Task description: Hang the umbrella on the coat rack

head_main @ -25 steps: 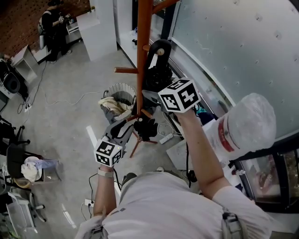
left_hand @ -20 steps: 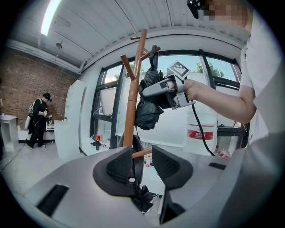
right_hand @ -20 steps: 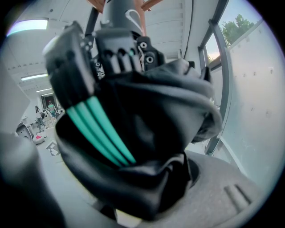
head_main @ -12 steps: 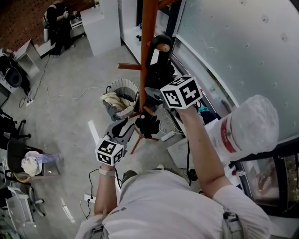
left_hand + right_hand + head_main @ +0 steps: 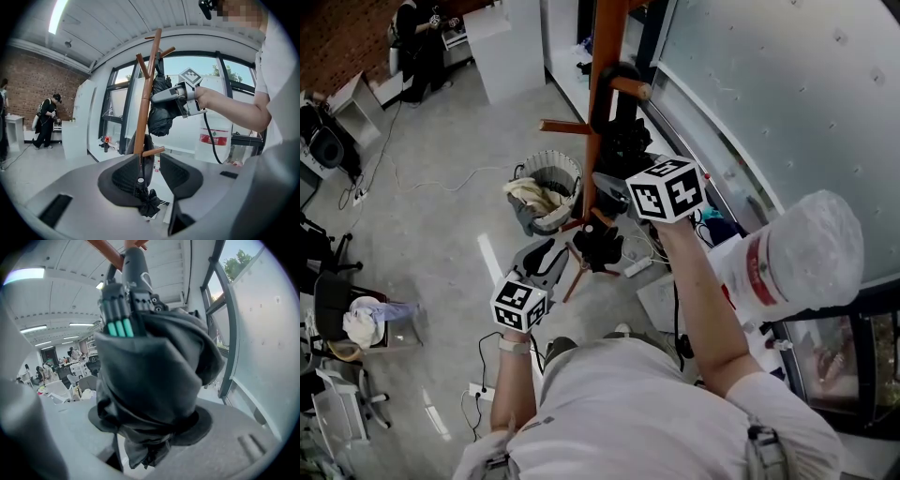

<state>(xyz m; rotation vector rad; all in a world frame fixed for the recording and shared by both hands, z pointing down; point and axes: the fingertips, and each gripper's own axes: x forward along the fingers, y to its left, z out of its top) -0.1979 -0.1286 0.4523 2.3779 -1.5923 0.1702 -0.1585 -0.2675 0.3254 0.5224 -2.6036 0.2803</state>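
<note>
The umbrella (image 5: 623, 145) is black and folded up. It hangs beside the pole of the brown coat rack (image 5: 602, 84). Its curved handle (image 5: 136, 268) is hooked over a peg (image 5: 636, 88) high up on the rack, on the window side of the pole.

The right arm (image 5: 698, 300) is bare and stretched out long, up toward the rack. The right gripper (image 5: 609, 187) is tipped a little down. Its jaws stand partly apart and squeeze the bunched cloth low on the umbrella, under the green rib tips (image 5: 119, 328). The cloth fills the whole gap between them.

The left arm (image 5: 511, 384) is bent and held lower, close to the body, with a band on the wrist. The left gripper (image 5: 546, 255) points almost level at the lower part of the pole. Its jaws are apart. A small black bunch (image 5: 147, 204) with a thin stem and a little silver cap sits low between them, right by the left-hand pad (image 5: 123, 177). I cannot tell what it is, or whether the pad touches it.

A round bin (image 5: 546, 178) with cloth in it stands on the floor near the foot of the rack.
</note>
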